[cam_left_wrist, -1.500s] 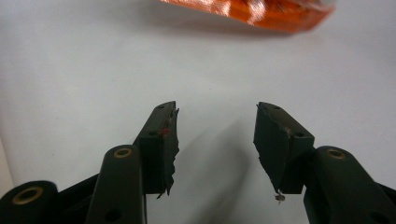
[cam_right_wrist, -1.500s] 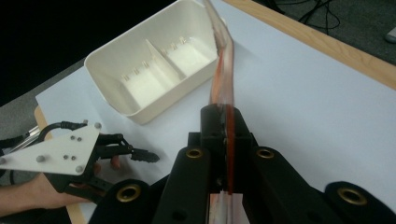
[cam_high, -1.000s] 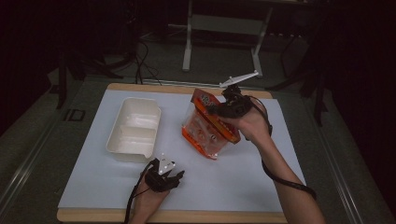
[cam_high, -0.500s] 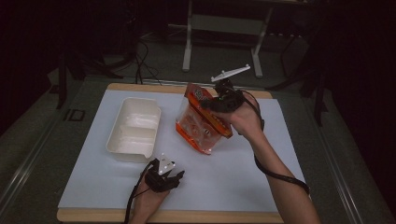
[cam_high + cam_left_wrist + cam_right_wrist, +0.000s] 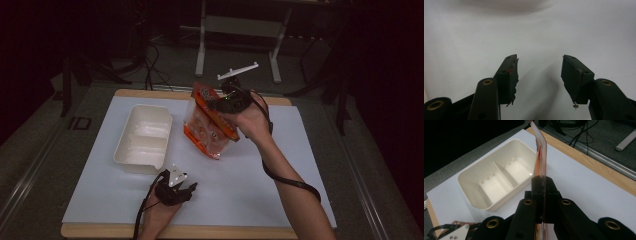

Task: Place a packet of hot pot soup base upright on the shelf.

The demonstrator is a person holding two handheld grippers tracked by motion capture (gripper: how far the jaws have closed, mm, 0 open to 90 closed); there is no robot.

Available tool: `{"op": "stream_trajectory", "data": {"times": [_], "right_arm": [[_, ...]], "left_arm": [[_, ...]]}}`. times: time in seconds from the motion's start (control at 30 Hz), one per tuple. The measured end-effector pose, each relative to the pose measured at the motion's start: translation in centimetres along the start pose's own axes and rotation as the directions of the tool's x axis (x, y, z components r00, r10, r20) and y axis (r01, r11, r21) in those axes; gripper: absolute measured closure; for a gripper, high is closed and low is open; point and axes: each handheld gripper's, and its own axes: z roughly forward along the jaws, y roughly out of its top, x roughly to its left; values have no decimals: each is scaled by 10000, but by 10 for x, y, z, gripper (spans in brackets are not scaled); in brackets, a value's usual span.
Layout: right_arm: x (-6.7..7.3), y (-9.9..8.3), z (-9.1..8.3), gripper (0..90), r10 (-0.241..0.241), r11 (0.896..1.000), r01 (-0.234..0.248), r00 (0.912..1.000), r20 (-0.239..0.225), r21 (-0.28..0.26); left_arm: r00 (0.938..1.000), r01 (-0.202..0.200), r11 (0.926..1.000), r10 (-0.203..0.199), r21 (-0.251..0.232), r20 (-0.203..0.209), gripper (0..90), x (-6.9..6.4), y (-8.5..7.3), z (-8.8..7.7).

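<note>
White tray (image 5: 144, 139) at 9 o'clock on the worktop (image 5: 260, 190). Left tool (image 5: 176, 191) at 6 o'clock, released, empty. Right tool (image 5: 220, 104) clenched on orange bag (image 5: 207, 130), aloft at centre. Thin edge grip: bag may slip or spill short of tray.

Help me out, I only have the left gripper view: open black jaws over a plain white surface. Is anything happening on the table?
Observer: Yes. The right tool is shut on an orange snack bag and holds it up off the white mat.
Operator: Is there anywhere to put it?
Observer: A cream two-compartment tray sits on the mat, to the left of the bag in the high view. Both compartments look empty in the right gripper view.
Operator: And where is my left tool?
Observer: The left tool rests low near the mat's front edge, in front of the tray's near corner, jaws open on nothing.
</note>
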Motion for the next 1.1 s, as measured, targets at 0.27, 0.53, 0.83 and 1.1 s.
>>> {"op": "stream_trajectory", "data": {"times": [0.27,0.53,0.83,1.1], "right_arm": [[6,11,9,898,12,10000,-12,10000,6,-18],[10,22,10,898,-29,9999,28,10000,-57,-121],[15,33,16,898,-2,9998,1,10000,-49,-175],[22,43,23,898,-2,9993,-3,9999,-136,-376]], "left_arm": [[10000,0,10000,0,-12,-13,475,0,0,0],[10000,-6,10000,6,-8,-6,476,0,0,0],[10000,46,10000,-46,-10,-15,478,1,0,0],[10000,4,10000,-4,-36,-27,479,0,0,0]]}}
